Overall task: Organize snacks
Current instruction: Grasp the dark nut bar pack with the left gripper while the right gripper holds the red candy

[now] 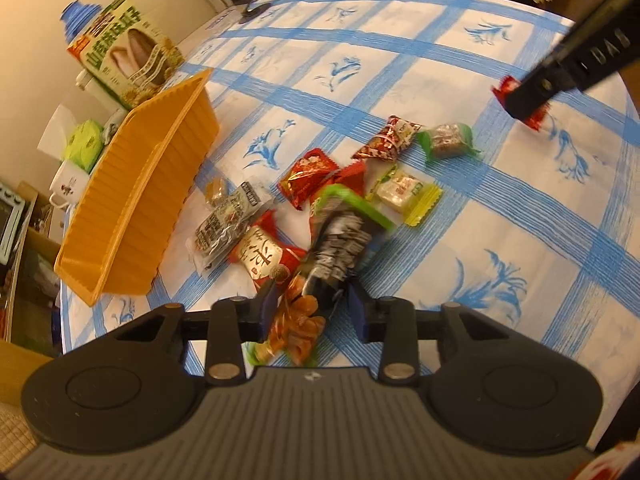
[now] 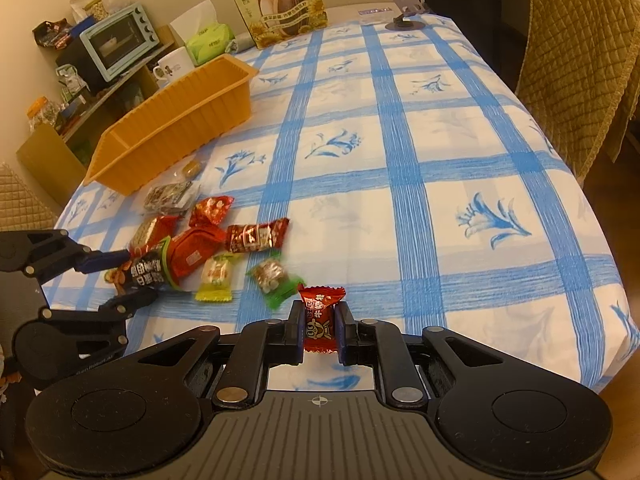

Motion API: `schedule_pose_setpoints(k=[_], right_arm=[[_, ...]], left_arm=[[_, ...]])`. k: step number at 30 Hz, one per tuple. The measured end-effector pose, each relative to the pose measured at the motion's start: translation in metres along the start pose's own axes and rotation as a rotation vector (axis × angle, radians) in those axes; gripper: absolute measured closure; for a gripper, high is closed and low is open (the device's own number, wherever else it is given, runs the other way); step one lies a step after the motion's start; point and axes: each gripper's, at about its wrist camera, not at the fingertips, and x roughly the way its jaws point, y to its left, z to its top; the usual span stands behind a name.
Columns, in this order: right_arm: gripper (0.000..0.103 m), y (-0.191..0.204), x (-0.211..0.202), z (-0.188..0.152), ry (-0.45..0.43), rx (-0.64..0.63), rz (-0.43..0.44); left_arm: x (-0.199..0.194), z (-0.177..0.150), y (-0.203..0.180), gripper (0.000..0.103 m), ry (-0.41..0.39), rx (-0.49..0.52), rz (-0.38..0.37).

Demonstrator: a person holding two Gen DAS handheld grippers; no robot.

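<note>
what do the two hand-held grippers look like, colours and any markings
Both match. The right hand-held gripper has a ribbed grey body with a small crosshair mark, two round black discs, black linkage arms with silver rivets, and dark blue finger pads. The left hand-held gripper is built the same; faint raised lettering shows on its arm in the right wrist view. No sleeves or cables visible.

A cluster of snack packets [image 2: 224, 248] is spread on the table [image 2: 440, 160], just in front of the long bin [image 2: 176, 120]. A seed box [image 2: 276, 4] is stood behind the bin at the far edge, apparently touching nothing. A chair [image 2: 580, 60] is set to the right.
</note>
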Motion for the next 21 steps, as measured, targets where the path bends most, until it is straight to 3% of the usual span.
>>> schedule_pose_setpoints(k=[5, 15, 21], right_arm=[[0.088, -0.001, -0.002, 0.007, -0.008, -0.006, 0.019], [0.088, 0.009, -0.005, 0.015, -0.021, -0.026, 0.053], [0.088, 0.012, -0.006, 0.013, -0.013, -0.019, 0.050]], left_arm=[[-0.006, 0.003, 0.003, 0.077, 0.004, -0.039, -0.040], [-0.003, 0.004, 0.032, 0.077, 0.083, -0.303, -0.187], [0.006, 0.008, 0.035, 0.075, 0.092, -0.303, -0.204]])
